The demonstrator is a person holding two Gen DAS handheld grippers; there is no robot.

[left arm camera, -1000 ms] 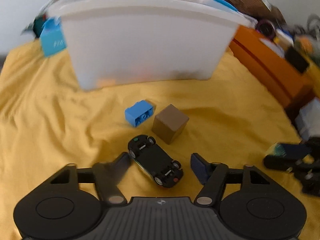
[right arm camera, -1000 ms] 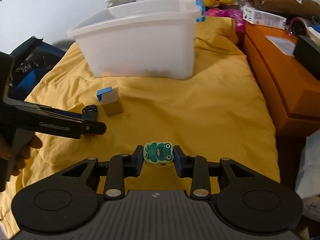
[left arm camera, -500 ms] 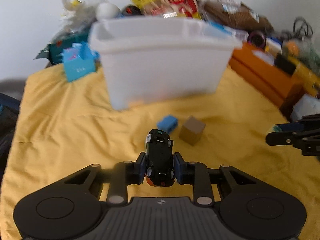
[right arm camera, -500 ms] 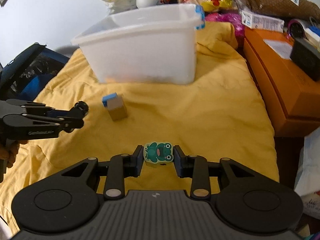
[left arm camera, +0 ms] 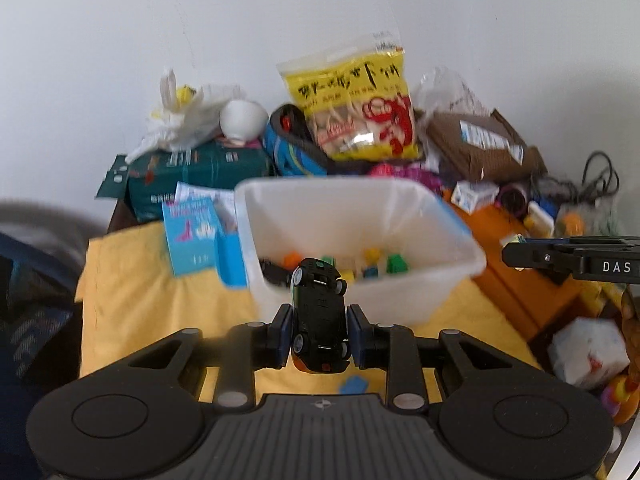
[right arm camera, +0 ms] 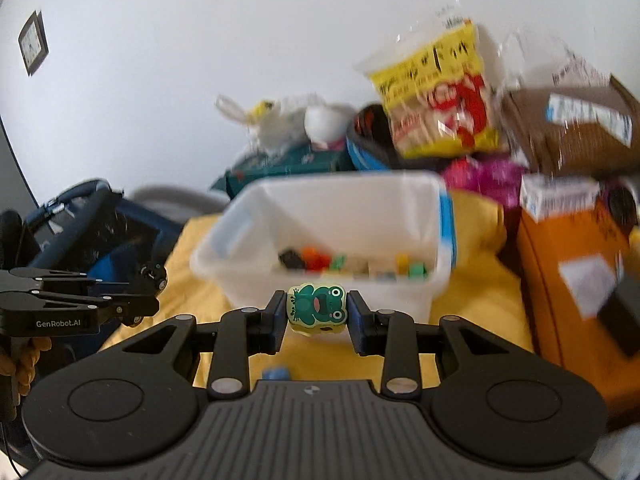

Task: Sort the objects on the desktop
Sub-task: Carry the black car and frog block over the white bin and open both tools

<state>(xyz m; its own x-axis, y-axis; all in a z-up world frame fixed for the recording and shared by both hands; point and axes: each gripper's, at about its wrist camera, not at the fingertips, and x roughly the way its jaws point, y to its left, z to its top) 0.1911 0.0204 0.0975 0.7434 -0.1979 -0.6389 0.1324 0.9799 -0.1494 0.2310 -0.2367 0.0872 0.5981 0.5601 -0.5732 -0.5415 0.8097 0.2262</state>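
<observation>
Your white bin (left arm camera: 400, 280) on the yellow-covered bench (left arm camera: 132, 304) already holds several small toys. Both loads hang just short of its near wall, still to drop. Your left gripper (left arm camera: 319, 334) clamps an upturned toy car (left arm camera: 319, 320), nose toward the bin. Your right gripper (right arm camera: 317, 318) clamps a frog block (right arm camera: 317, 309), face up.

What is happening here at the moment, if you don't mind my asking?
A person is sorting small toys into a white bin on a yellow cloth. The left gripper holds a black toy car, underside up, and the right gripper holds a green frog block. Both are raised in front of the bin, which already contains several small toys.
</observation>
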